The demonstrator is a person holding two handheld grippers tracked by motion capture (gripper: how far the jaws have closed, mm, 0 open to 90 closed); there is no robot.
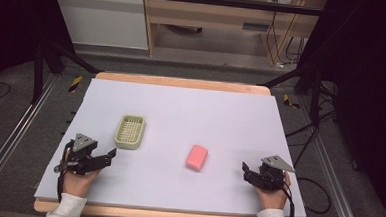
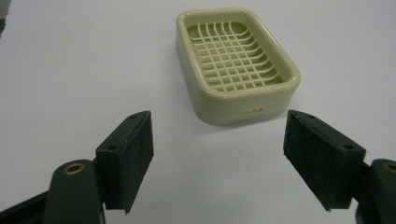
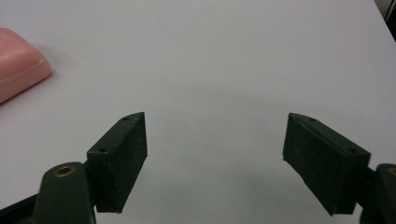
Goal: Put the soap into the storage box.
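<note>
A cream soap dish (image 1: 130,131) with a grid bottom sits left of centre on the white table top; it is empty. In the left gripper view the soap dish (image 2: 236,65) lies just beyond the jaws. A pink soap bar (image 1: 197,157) lies right of centre, and its corner (image 3: 18,67) shows at the left edge of the right gripper view. My left gripper (image 1: 109,154) rests near the front left, open, with nothing between its jaws (image 2: 217,161). My right gripper (image 1: 246,170) sits at the front right, open and empty (image 3: 215,161), a short way right of the soap.
The white sheet (image 1: 180,113) covers a wooden table whose edge (image 1: 182,82) shows at the back. Black frame legs (image 1: 38,70) and cables (image 1: 304,139) stand on the floor around it. A wooden cabinet (image 1: 210,19) is behind.
</note>
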